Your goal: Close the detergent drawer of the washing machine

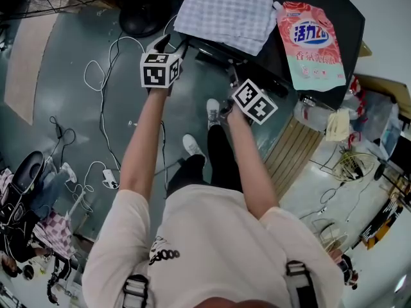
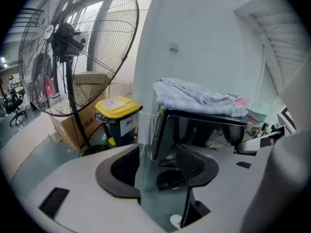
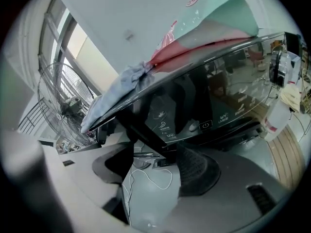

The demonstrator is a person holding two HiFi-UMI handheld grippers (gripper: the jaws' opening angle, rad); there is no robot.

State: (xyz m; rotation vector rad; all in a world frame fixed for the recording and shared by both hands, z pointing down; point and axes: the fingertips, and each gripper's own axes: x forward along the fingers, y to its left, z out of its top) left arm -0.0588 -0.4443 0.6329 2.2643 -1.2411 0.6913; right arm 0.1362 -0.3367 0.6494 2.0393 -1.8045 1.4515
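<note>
Your left hand-held gripper [image 2: 155, 171] and right hand-held gripper [image 3: 150, 178] gape wide, empty, before the washing machine [image 3: 218, 106] with its protruding detergent drawer [image 3: 146, 135]: likely rigid, easy-sliding; push its front.

A pale checked cloth [image 1: 225, 11] and a pink-and-mint pouch [image 1: 311, 43] are seen on the black washing machine [image 1: 276, 56], a yellow-lidded bin [image 2: 116, 108] beside it.

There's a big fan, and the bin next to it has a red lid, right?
Not quite. The bin next to the big fan has a yellow lid, not a red one. The left gripper view shows it.
</note>
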